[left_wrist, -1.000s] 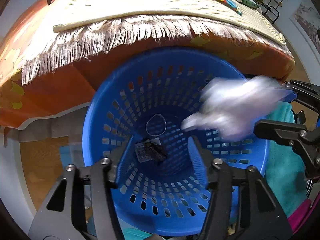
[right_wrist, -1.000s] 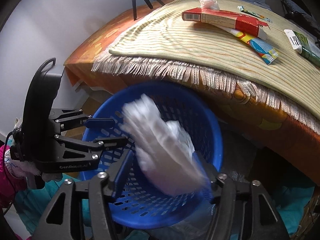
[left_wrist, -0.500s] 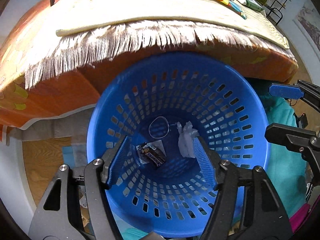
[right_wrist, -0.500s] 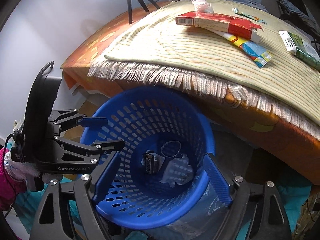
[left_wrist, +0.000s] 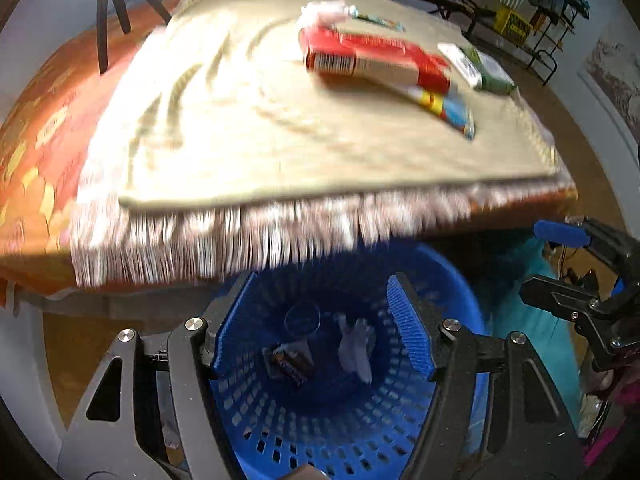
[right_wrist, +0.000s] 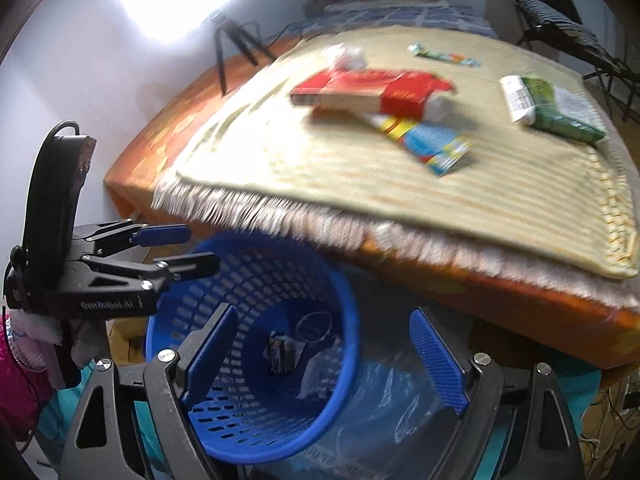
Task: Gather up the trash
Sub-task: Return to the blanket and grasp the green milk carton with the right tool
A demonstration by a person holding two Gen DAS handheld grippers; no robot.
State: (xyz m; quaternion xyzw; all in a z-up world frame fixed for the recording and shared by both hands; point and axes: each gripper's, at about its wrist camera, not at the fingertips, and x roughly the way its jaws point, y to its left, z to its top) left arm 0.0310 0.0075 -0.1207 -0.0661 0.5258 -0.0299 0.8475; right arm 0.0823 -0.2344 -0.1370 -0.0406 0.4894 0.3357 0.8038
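Note:
A blue perforated basket (left_wrist: 460, 312) (right_wrist: 240, 280) stands on the floor below the bed edge. A crumpled white wrapper (left_wrist: 354, 346) (right_wrist: 320, 368) and a dark wrapper (left_wrist: 290, 362) (right_wrist: 282, 354) lie in its bottom. My left gripper (left_wrist: 320, 326) is open and empty above the basket. My right gripper (right_wrist: 324, 354) is open and empty over the basket's right rim. On the beige fringed mat (left_wrist: 248, 128) (right_wrist: 500, 192) lie a red box (left_wrist: 372, 58) (right_wrist: 364, 90), a colourful tube (right_wrist: 424, 140), a green pack (right_wrist: 556, 108) and a white crumpled piece (right_wrist: 346, 56).
The mat lies on an orange bed cover (left_wrist: 36, 128) that overhangs the basket. A black tripod (right_wrist: 230, 46) stands at the bed's far corner. Clear plastic (right_wrist: 392, 404) and teal cloth (left_wrist: 548, 344) lie beside the basket. Chairs and racks stand at the far right.
The right gripper opened and the white wrapper fell into the basket. Both grippers have since risen and tilted up, so the bed top with its trash has come into view.

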